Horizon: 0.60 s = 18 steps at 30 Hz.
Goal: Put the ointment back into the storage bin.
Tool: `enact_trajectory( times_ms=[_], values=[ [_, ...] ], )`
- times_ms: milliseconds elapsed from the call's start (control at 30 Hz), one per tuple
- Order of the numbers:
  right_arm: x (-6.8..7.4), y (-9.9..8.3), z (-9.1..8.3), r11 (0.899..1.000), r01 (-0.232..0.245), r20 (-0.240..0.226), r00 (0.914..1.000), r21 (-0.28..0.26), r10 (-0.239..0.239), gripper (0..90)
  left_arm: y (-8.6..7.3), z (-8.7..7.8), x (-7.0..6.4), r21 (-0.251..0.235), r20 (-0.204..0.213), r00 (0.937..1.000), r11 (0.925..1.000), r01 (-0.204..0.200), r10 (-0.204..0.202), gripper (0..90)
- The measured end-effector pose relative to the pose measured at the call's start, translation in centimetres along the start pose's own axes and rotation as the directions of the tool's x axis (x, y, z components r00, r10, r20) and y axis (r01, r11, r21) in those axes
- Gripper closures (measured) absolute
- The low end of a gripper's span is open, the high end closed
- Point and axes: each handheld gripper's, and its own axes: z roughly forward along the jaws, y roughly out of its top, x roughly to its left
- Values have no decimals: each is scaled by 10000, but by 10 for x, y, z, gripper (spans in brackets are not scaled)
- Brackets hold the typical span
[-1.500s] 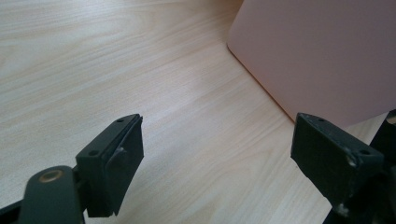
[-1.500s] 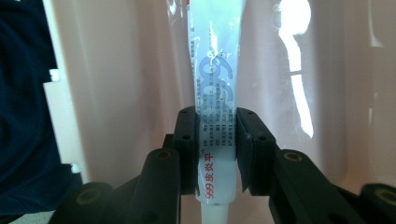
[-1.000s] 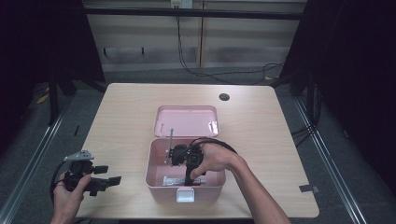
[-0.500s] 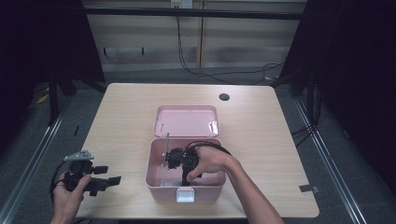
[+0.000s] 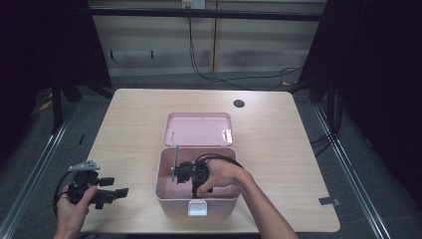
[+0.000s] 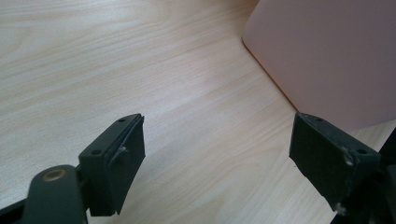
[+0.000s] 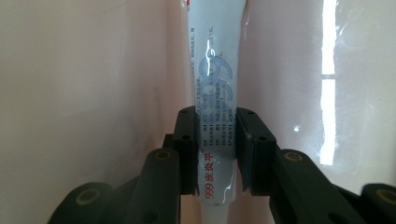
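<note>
Right tongs [image 7: 215, 149] were clamped on a white ointment tube [image 7: 215, 93], one black pad on each flat side, near the tube's lower end. The tube ran lengthwise straight away from the camera, between pale pink plastic walls. Its skin looked glossy and slightly creased, printed with a blue swirl logo, fine grey text and red characters reading "999".

In the high view the right tongs [image 5: 191, 173] sat down inside the open pink storage box [image 5: 166, 191], with the person's right hand [image 5: 219, 174] wrapped round the tool body. The tube was therefore inside the box, gripped; whether it touched the floor of the box could not be told. The box was rounded-rectangular, smooth plastic, with a white front latch [image 5: 197, 208]; its lid [image 5: 199, 128] lay flat behind it.

Left tongs [image 6: 219, 158] were spread wide, holding nothing, low over the light wood-grain surface [image 6: 140, 70], beside the box's outer wall [image 6: 336, 56]. In the high view they [image 5: 112, 193] were held near the surface's front left corner.
</note>
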Motion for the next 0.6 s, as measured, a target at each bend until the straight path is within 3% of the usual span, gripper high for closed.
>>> enact_trajectory(
  times_ms=[367, 600],
  values=[
    [-2, 1, 9, 9994, 5, -217, 9998, 356, 3, 711, 0, 0, 1, 201, -234, 9997, 9998, 97, -92, 191],
    [-1, 1, 8, 9998, 19, -211, 9998, 211, -15, 680, 0, 0, 1, 164, -174, 9998, 9998, 58, -55, 190]
  ],
)
